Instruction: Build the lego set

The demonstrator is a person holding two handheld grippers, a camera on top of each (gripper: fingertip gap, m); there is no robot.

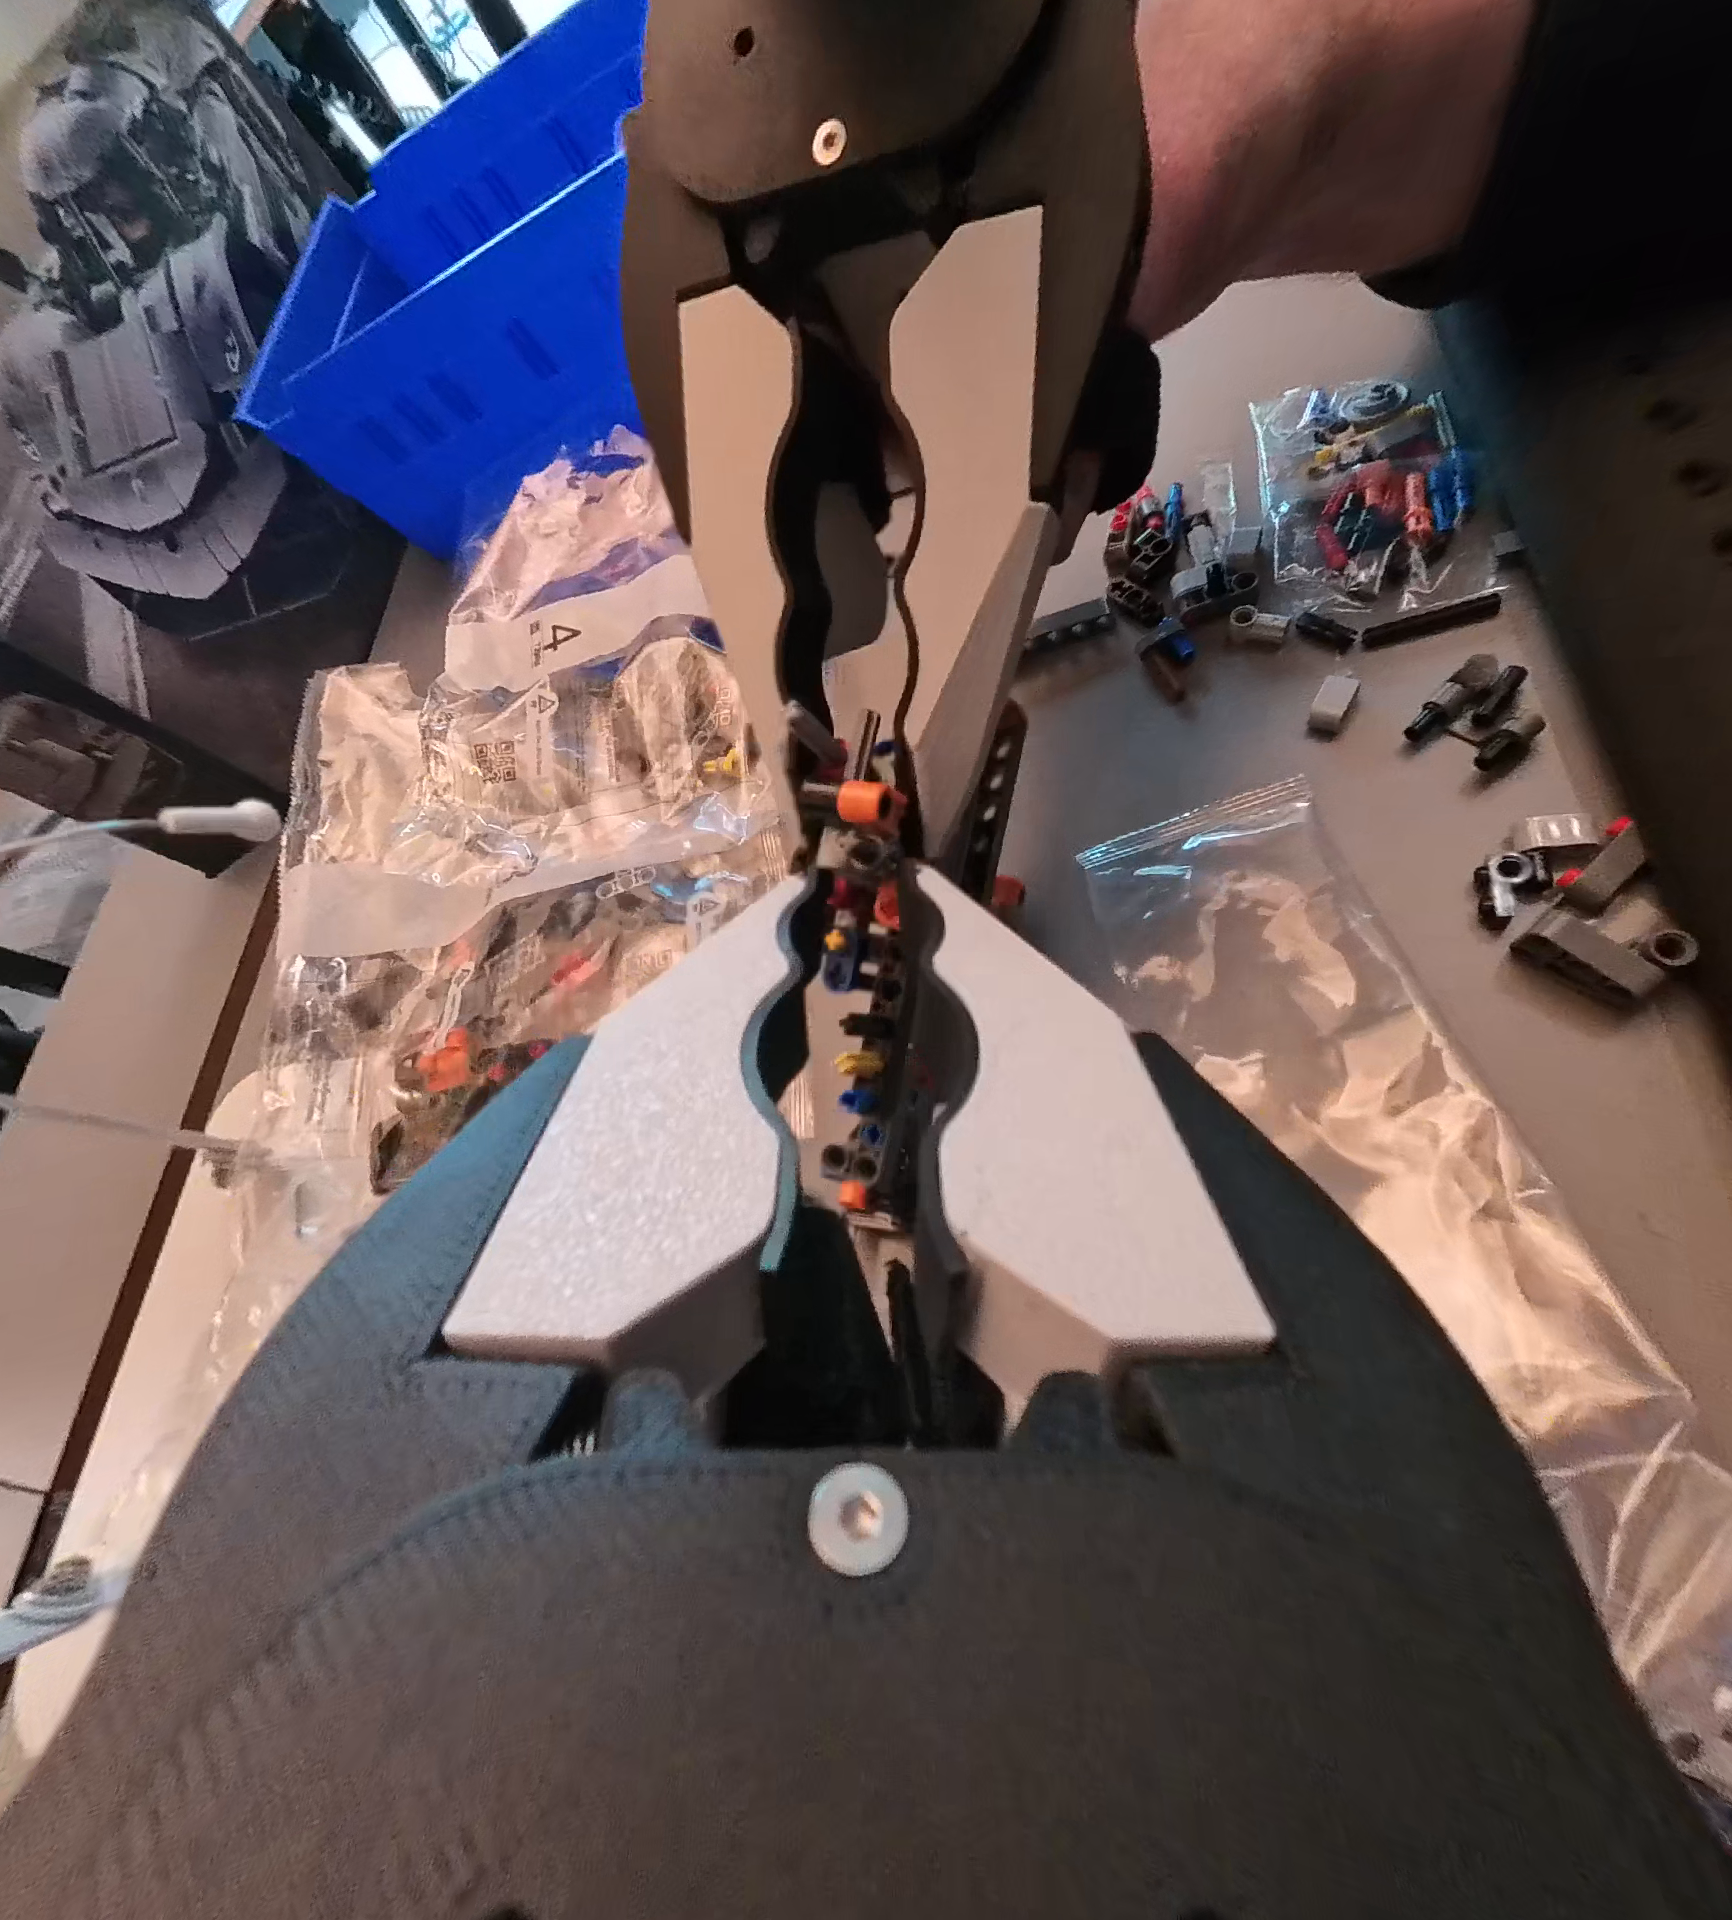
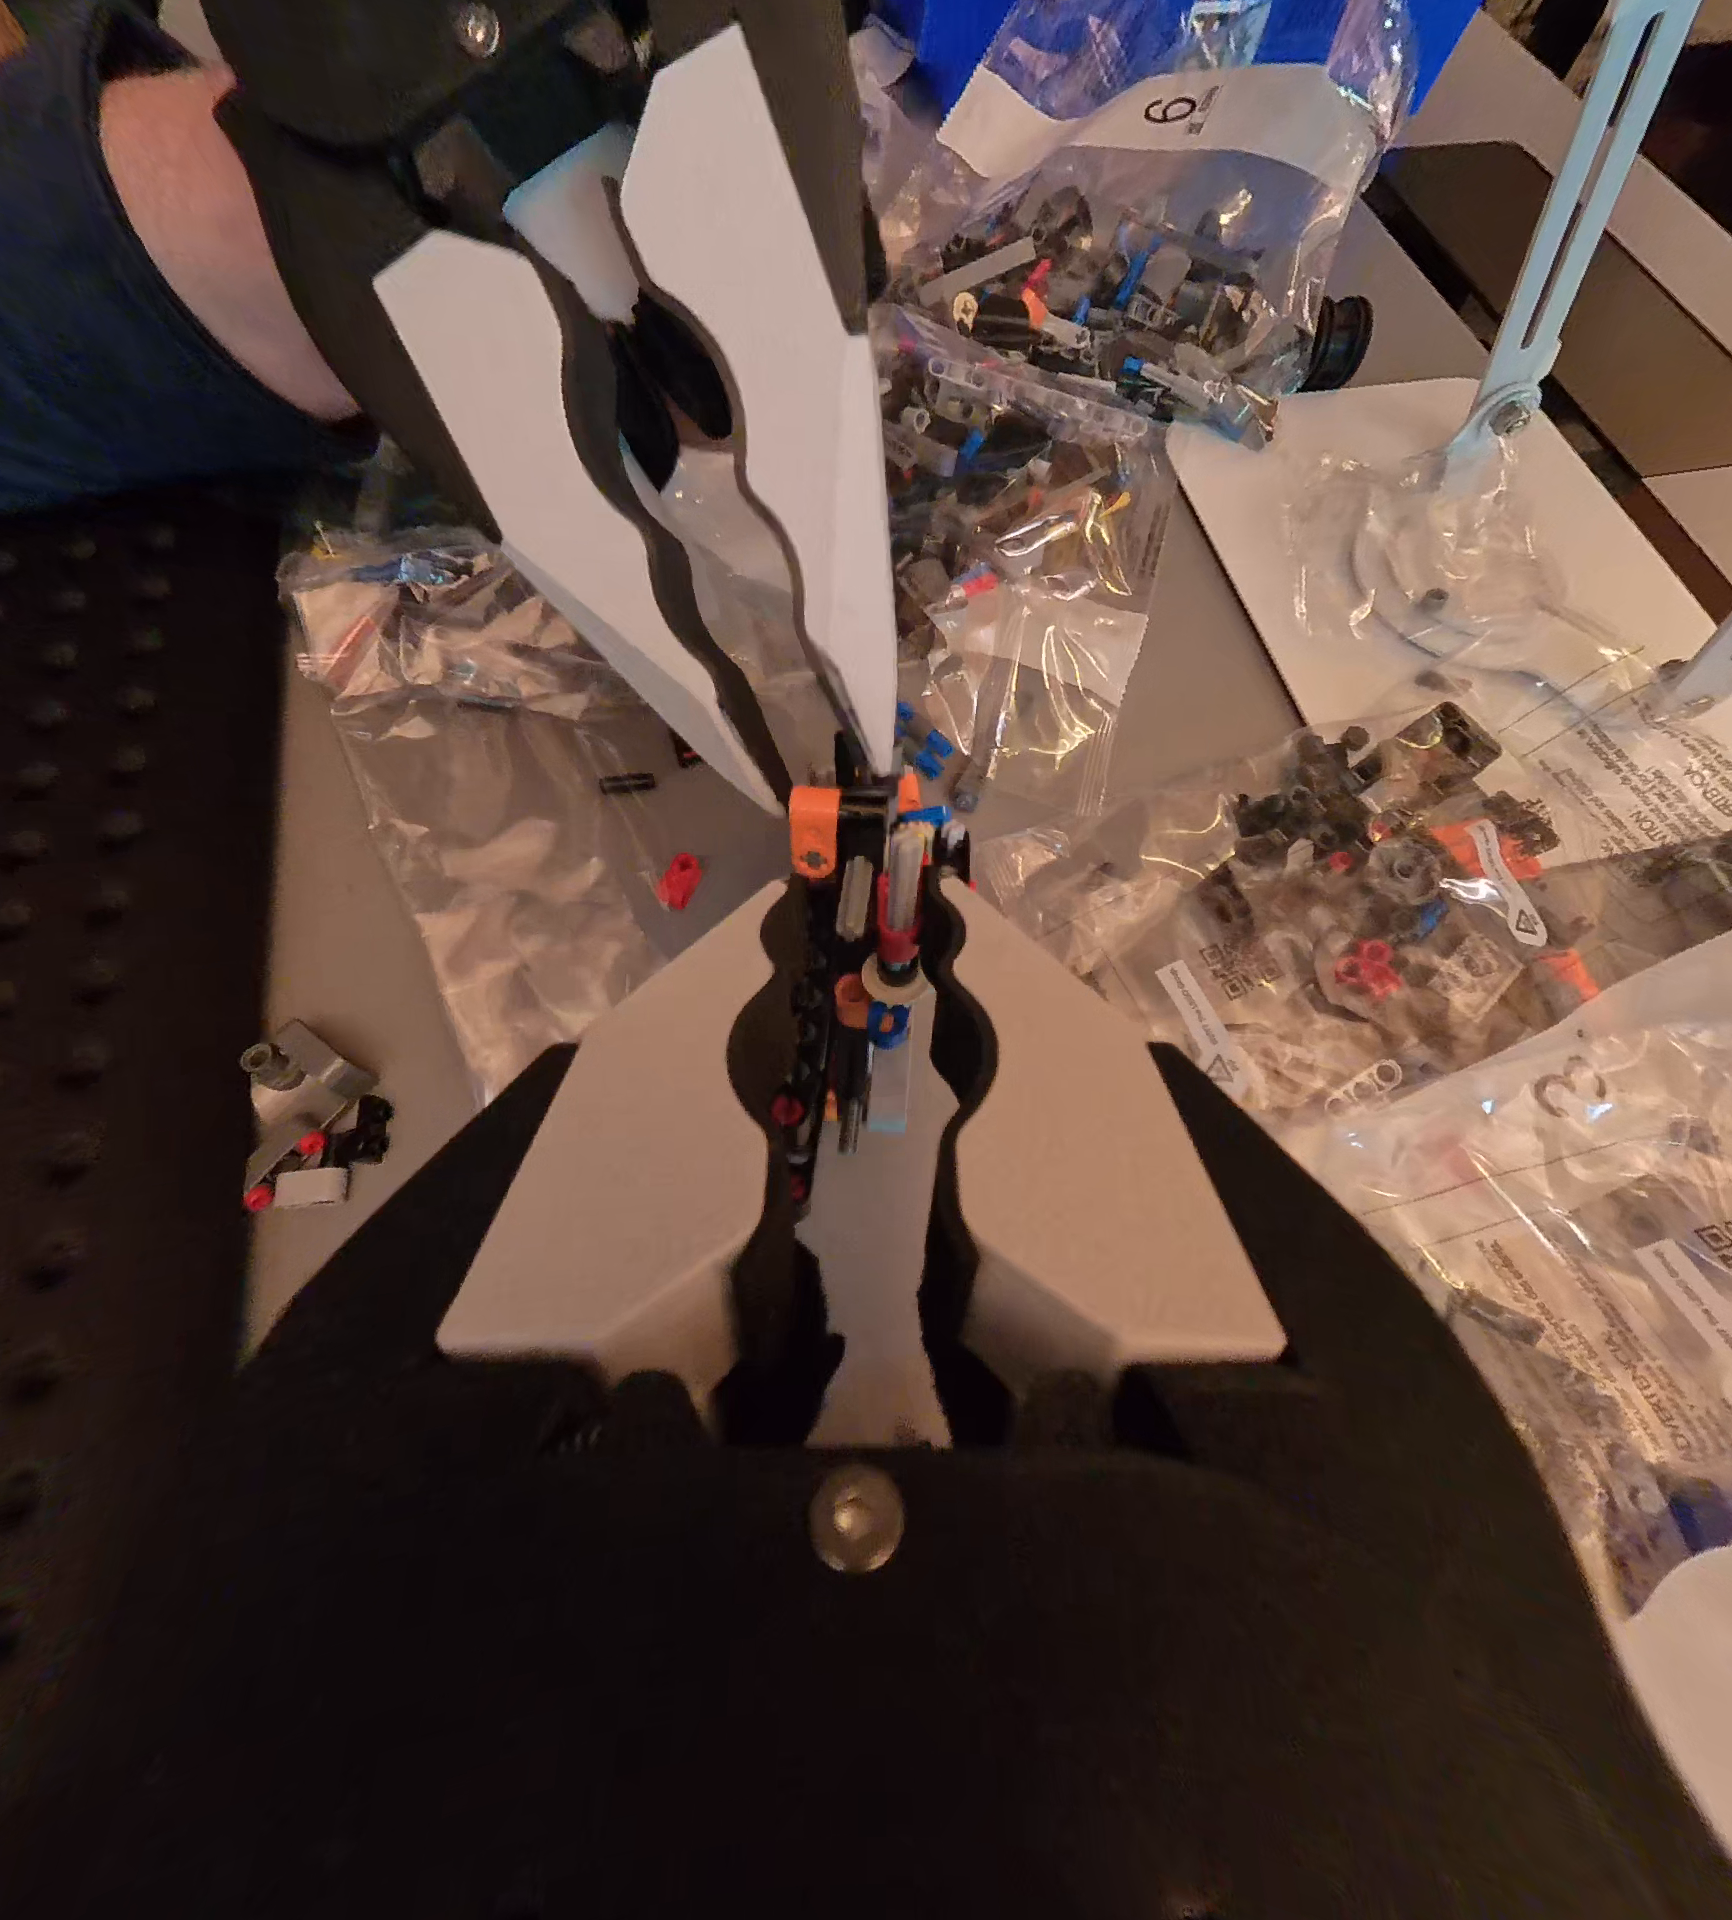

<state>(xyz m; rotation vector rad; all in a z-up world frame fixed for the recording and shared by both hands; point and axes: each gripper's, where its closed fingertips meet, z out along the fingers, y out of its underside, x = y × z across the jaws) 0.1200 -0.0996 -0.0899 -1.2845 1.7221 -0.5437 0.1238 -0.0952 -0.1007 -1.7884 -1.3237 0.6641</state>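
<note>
A long, narrow lego assembly [image 1: 867, 997], a black beam with orange, red, blue and yellow pins, is held above the grey table. My left gripper [image 1: 860, 878] is shut on its near end. My right gripper [image 1: 857, 748] comes from the top of the left wrist view and pinches the far end by an orange piece [image 1: 867, 805]. In the right wrist view my right gripper [image 2: 872, 888] is shut on the same assembly [image 2: 815, 997], and the left gripper [image 2: 836, 779] meets it from the upper left at the orange end [image 2: 810, 831].
Sealed bags of parts [image 1: 550, 748] [image 2: 1101, 312] lie around the grey table. Blue bins [image 1: 488, 312] and the set's box [image 1: 114, 364] stand behind. There are loose pieces [image 1: 1205, 582], a small grey sub-assembly [image 1: 1589, 914] [image 2: 311, 1132], an empty zip bag [image 1: 1257, 935] and a red piece [image 2: 677, 878]. Less than 4 cm separates the two grippers' tips.
</note>
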